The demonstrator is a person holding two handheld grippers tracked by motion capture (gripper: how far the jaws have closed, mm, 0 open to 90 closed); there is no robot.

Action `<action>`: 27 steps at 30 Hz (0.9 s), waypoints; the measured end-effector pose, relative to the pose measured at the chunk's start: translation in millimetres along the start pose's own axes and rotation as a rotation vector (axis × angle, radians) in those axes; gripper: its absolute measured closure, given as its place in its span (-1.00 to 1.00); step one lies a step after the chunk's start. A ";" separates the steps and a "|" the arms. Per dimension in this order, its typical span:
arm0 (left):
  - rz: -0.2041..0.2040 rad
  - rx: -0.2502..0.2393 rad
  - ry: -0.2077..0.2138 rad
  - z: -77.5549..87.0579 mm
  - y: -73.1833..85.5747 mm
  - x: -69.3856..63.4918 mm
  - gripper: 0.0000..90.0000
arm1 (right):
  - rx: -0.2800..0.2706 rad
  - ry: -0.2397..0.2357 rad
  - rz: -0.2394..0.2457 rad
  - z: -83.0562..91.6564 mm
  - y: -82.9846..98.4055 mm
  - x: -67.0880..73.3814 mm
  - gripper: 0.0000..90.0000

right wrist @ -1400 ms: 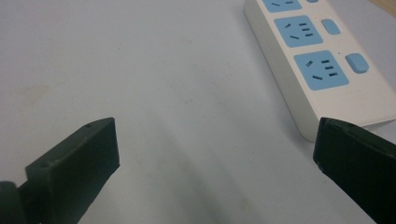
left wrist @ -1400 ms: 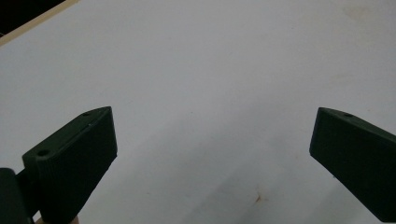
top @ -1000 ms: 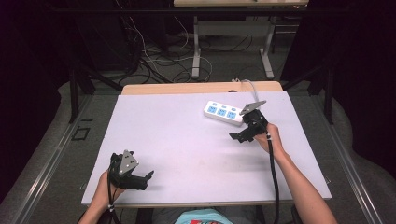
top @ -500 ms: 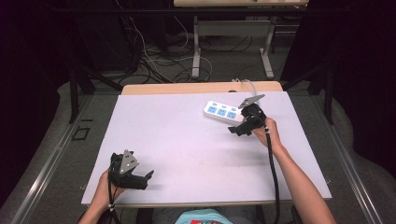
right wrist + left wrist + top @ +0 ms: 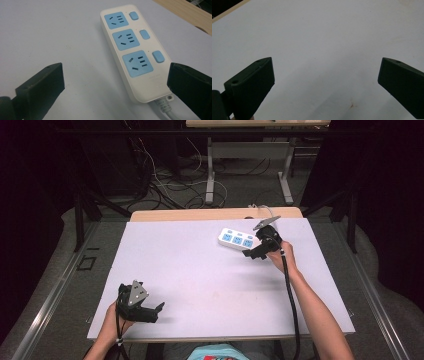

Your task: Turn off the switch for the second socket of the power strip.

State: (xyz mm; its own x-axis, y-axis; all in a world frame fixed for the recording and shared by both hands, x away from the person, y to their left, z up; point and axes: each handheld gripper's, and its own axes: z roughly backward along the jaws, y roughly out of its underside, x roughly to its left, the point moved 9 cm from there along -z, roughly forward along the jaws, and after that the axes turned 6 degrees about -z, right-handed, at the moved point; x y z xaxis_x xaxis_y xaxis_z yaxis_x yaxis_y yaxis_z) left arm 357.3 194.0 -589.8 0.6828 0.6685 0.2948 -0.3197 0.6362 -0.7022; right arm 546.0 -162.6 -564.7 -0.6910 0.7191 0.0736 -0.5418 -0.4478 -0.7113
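— Right claw (image 5: 115, 82): spread wide, empty, just short of power strip (image 5: 133, 50) lying flat at counter (image 5: 200, 270) far right. Left claw (image 5: 325, 82): spread, idle.
— Handling: rigid, smooth plastic, probably light. Grip across narrow sides, clear of cable (image 5: 166, 110).

Bright, even light on the table (image 5: 200, 265), dark surroundings, soft shadows, perhaps slight blur.

A lab-like workroom: loose cables (image 5: 165, 185) on grey floor, metal-legged benches (image 5: 250, 157), black-curtained surroundings.
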 end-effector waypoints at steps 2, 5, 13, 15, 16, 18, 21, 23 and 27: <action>0.001 -0.006 -0.008 -1.0 -0.1 0.2 -0.99 | -0.008 0.000 -0.006 -2.2 -2.7 -2.1 -0.99; 0.001 0.011 -0.006 -0.4 1.3 0.6 -0.99 | -0.002 0.005 -0.025 -4.4 -5.1 -5.2 -0.99; 0.003 0.011 0.000 -0.7 1.3 0.7 -0.99 | -0.022 -0.001 -0.062 -12.1 -13.1 -15.9 -1.00; 0.005 0.010 0.000 -0.9 1.1 0.6 -0.99 | -0.016 0.001 -0.084 -12.0 -14.1 -19.5 -1.00; 0.007 0.008 0.000 -0.9 0.9 0.4 -0.99 | -0.030 0.001 -0.080 -13.6 -15.6 -21.8 -1.00; 0.006 0.007 -0.001 -0.4 0.9 0.4 -0.99 | -0.025 0.010 -0.098 -14.3 -16.8 -24.8 -1.00; 0.006 0.006 -0.002 -0.5 0.9 0.8 -0.99 | -0.025 0.024 -0.099 -15.8 -19.0 -28.7 -1.00; 0.006 0.005 0.002 -0.7 0.7 0.5 -0.99 | -0.020 0.023 -0.100 -17.6 -20.5 -29.6 -1.00; 0.006 0.007 -0.001 -0.6 0.8 0.5 -0.99 | -0.036 0.033 -0.108 -21.2 -27.1 -30.3 -1.00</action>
State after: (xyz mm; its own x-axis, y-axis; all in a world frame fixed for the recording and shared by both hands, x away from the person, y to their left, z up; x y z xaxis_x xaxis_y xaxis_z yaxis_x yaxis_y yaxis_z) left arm 357.8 194.6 -590.6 0.6803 0.6726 0.2912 -0.3285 0.6350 -0.6992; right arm 591.8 -161.0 -562.5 -0.6131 0.7794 0.1290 -0.5946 -0.3478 -0.7249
